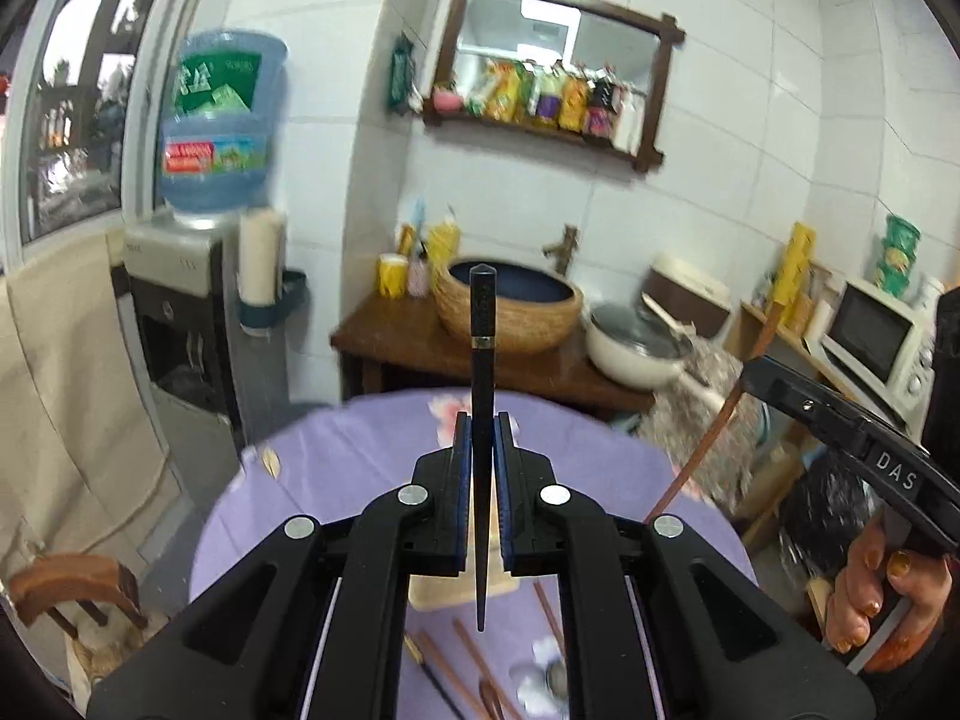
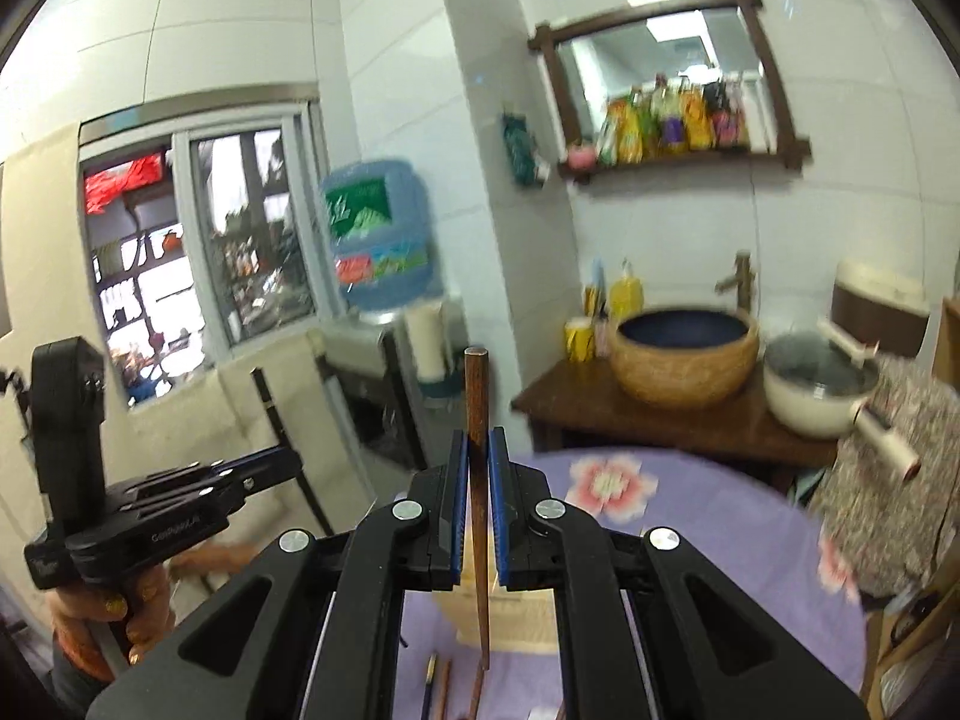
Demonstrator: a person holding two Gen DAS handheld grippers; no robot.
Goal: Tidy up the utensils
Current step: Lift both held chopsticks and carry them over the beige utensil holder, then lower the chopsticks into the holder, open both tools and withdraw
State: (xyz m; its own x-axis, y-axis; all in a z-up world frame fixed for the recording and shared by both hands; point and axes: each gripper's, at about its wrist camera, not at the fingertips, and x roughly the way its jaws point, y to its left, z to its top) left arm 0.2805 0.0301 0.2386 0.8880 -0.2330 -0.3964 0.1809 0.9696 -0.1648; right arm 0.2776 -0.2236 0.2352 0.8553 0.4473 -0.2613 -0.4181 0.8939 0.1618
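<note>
Two chopsticks are held upright above the purple tablecloth (image 1: 336, 480). One is a black chopstick (image 1: 482, 396) with a metal band, pinched between the nearly closed fingers of the left gripper (image 1: 481, 432). One is a brown wooden chopstick (image 2: 477, 480), clamped likewise by the right gripper (image 2: 477, 450). More chopsticks (image 1: 474, 672) lie on the cloth near a pale wooden holder (image 2: 528, 618).

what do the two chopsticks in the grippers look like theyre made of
Black chopstick in the left gripper: probably lacquered wood or plastic, being smooth and dark with a thin metallic band. Brown chopstick in the right gripper: likely wood, reddish brown and matte.
</note>
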